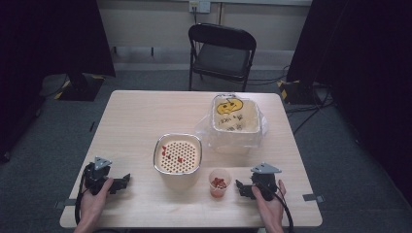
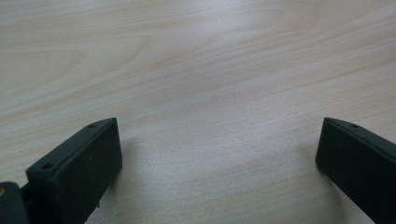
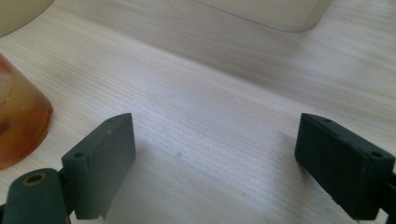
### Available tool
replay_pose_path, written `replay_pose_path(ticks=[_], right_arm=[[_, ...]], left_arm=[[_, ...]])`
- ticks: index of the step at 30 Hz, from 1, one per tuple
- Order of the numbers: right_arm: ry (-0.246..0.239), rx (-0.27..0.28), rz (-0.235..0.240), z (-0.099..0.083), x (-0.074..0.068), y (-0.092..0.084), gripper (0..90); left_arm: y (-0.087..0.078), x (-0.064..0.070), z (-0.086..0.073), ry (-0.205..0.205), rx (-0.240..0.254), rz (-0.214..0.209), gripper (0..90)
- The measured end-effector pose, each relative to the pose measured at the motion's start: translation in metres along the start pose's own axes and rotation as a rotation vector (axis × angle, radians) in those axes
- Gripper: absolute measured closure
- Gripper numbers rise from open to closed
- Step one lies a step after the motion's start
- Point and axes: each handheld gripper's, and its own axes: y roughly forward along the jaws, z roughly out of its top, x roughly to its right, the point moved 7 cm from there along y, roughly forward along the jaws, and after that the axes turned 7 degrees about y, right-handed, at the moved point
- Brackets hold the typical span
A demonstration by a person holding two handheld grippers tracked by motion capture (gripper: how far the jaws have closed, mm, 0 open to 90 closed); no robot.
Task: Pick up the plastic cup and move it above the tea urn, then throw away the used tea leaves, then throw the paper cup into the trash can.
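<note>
A small clear plastic cup [image 1: 219, 182] holding red pieces stands near the front edge of the light wooden table [image 1: 145, 121], just to the left of the right gripper [image 1: 243, 188] and apart from it. In the right gripper view the same cup [image 3: 18, 123] shows as an orange-tinted wall at the left edge, beside the left jaw and not between the jaws. That gripper's jaws stand wide apart with bare tabletop between them, grasping nothing.

Just behind and to the left of the cup sits a cream container with a perforated insert [image 1: 178, 156], a few red bits lying on the holes. Farther back and to the right is a cream bin [image 1: 236, 116] set inside a clear plastic bag [image 1: 206, 131]; a yellow shape and some dark writing mark its inner wall, too small to read.

The right hand [image 1: 268, 199] comes in from the bottom edge and holds its gripper low over the table, pointing left toward the cup. The left hand [image 1: 94, 194] holds the left gripper [image 1: 124, 180] near the front left corner, pointing right, well apart from the cup. In the left gripper view its jaws are spread wide over plain wood grain [image 2: 196, 70], released and empty.

A black folding chair [image 1: 221, 53] stands beyond the table's far edge
</note>
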Motion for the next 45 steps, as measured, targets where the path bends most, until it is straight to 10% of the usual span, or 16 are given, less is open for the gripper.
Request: replay_pose_path(ticks=[12,35,45], right_arm=[[0.046,0.004,-0.051,-0.002,-0.002,-0.002,10.5],[-0.071,-0.012,0.265,-0.007,-0.068,-0.045,18.2],[-0.081,0.039,0.349,0.013,-0.096,-0.030,16.4]], left_arm=[[0.000,0.000,0.000,0.000,0.000,0.000,0.0],[0.000,0.000,0.000,0.000,0.000,0.000,0.0],[0.000,0.000,0.000,0.000,0.000,0.000,0.0]])
